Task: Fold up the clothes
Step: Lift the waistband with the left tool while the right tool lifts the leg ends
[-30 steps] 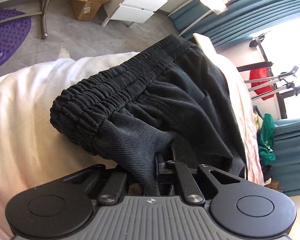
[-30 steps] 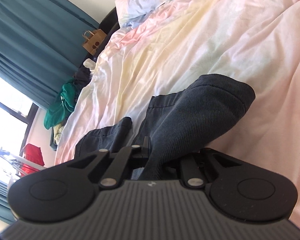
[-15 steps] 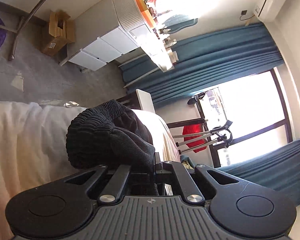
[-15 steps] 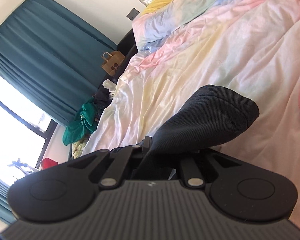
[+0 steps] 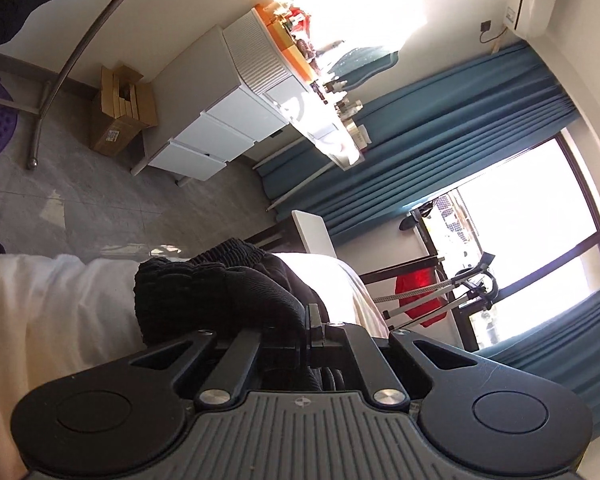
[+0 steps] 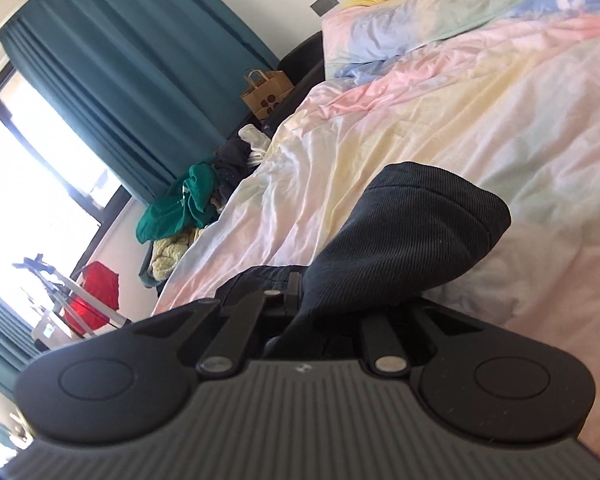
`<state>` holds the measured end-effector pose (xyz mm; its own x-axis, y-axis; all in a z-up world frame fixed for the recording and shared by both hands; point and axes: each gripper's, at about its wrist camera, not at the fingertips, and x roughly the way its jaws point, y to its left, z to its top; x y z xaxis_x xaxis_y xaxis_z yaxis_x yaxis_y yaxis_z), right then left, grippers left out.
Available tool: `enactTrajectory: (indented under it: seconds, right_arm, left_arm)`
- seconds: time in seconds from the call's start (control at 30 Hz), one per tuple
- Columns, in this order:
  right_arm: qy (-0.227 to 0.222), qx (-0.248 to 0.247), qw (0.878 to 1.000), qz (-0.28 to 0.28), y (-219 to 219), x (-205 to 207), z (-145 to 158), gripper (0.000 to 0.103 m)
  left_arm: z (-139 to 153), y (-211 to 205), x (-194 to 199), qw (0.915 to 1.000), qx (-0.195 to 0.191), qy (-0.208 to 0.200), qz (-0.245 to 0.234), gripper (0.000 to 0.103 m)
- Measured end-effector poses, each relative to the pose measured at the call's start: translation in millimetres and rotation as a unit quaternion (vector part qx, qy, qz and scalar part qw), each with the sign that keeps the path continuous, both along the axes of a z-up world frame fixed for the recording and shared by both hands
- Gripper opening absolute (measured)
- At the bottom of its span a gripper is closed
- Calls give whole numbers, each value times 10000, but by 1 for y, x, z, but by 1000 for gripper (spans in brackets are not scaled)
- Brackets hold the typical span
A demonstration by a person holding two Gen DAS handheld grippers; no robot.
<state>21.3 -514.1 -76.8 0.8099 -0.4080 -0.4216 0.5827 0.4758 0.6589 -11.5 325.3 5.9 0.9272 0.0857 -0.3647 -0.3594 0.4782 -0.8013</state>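
Observation:
Black shorts with an elastic waistband (image 5: 204, 292) hang bunched over my left gripper (image 5: 304, 320), which is shut on the fabric just above the white bed cover (image 5: 52, 312). My right gripper (image 6: 300, 292) is shut on another part of the same dark shorts (image 6: 412, 236), whose folded end sticks out over the pastel duvet (image 6: 480, 100). The fingertips of both grippers are hidden in the cloth.
A white drawer unit (image 5: 220, 128), a cardboard box (image 5: 120, 116) and a metal rack leg (image 5: 60, 80) stand on the grey floor. Teal curtains (image 5: 440, 120) and a window lie beyond. A pile of clothes (image 6: 188, 200) and a paper bag (image 6: 266, 94) sit beside the bed.
Both grippers have lifted and tilted up with the shorts. The left view swung from the spread shorts to the room; the fabric now bunches closer to both grippers.

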Motion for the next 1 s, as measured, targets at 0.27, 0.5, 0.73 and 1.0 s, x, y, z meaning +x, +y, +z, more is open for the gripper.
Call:
enactTrajectory:
  seconds: [0.27, 0.5, 0.73, 1.0]
  right_arm:
    - [284, -388, 9984, 307, -5, 131, 25, 9]
    - [895, -518, 9943, 256, -14, 264, -16, 9]
    - [1183, -245, 9920, 356, -22, 315, -66, 12]
    - [535, 216, 9944, 890, -32, 277, -59, 44]
  left_arm:
    - [27, -11, 151, 9991, 271, 252, -194, 2]
    - [-7, -36, 315, 9954, 573, 727, -238, 2]
    - [-59, -39, 404, 9843, 802, 1543, -312, 3]
    - [-65, -43, 372, 9818, 855, 1521, -753, 58]
